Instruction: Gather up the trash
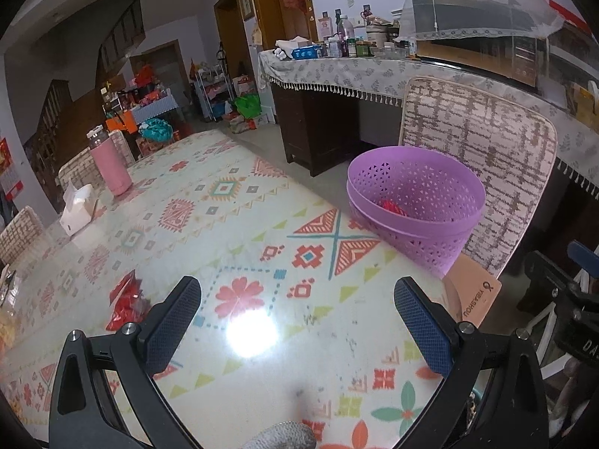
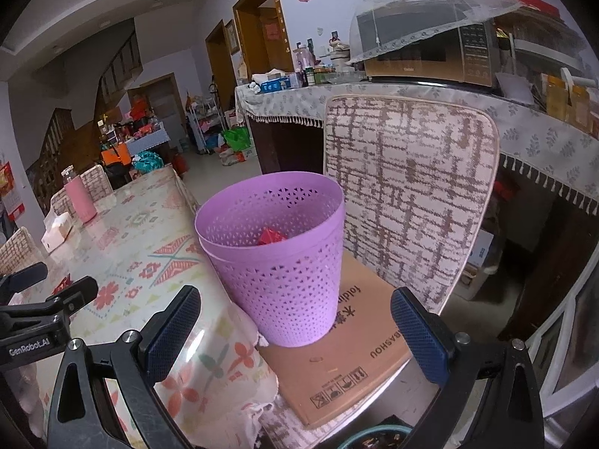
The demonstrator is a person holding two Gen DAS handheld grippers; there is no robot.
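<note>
Both claws empty, one red wrapper left on the table

My left gripper hung over the patterned table with its jaws spread wide and nothing between them; my right gripper was just as wide apart and empty, facing the purple basket that stood on a cardboard box on the chair seat, beside the table edge. Some red trash already lay inside the basket. A crumpled red wrapper sat on the table, just outside my left finger. To do this step well, I judged I should swing left to centre the wrapper between the pads, come down low, and close on its bulk, not a loose corner.
</note>
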